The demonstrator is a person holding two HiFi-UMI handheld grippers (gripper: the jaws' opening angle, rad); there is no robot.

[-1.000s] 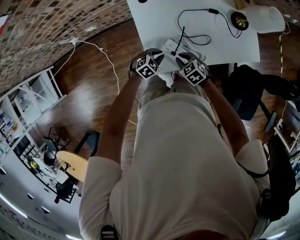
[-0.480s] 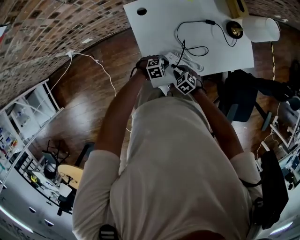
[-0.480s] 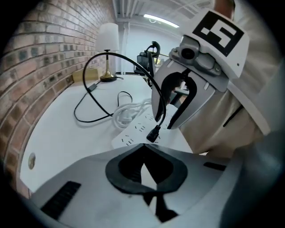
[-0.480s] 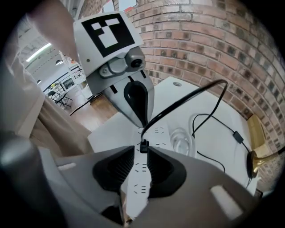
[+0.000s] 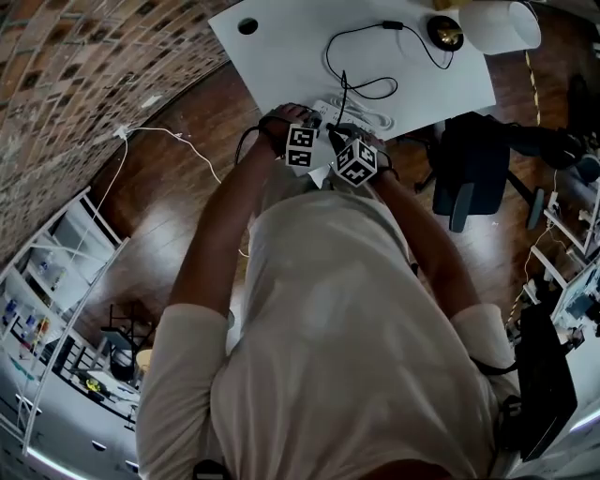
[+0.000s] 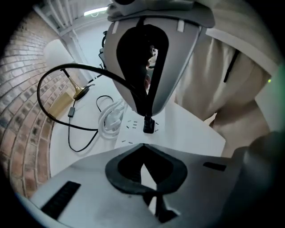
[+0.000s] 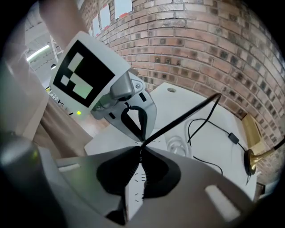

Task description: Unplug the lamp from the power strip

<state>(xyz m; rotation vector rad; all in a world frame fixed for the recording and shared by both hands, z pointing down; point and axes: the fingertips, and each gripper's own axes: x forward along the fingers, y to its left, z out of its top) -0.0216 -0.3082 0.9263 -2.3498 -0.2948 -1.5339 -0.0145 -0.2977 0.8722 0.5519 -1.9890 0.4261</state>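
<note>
Jaws of the right gripper (image 7: 140, 149) have just been closing and are now clenching the black cord (image 7: 182, 120) right above its plug (image 6: 148, 126). From between their tips the cord is running up and away to the right. The plug is sitting upright in a socket of the white power strip (image 6: 132, 130), which is lying flat on the white surface (image 5: 281, 47) close to its near edge.

Jaws of the left gripper (image 6: 142, 147) are pressing together with nothing between them. They are pointing steeply down at the strip, just beside the right gripper; whether their tips are touching the strip cannot be told. In the head view both grippers are hanging side by side over the near edge of the surface, in front of the person's chest.

Beyond the plug, the cord is looping across the surface, passing through a small inline switch (image 7: 232, 138) and reaching the lamp (image 5: 444, 31) at the far right corner. The lamp's brass base is standing there, and its white shade (image 5: 502, 26) is showing just to the right of it. A coiled white cable (image 6: 109, 120) is lying against the far side of the strip. A brick wall (image 7: 200, 40) is rising behind the surface, and wooden floor (image 5: 178, 187) is showing to the left of the person
</note>
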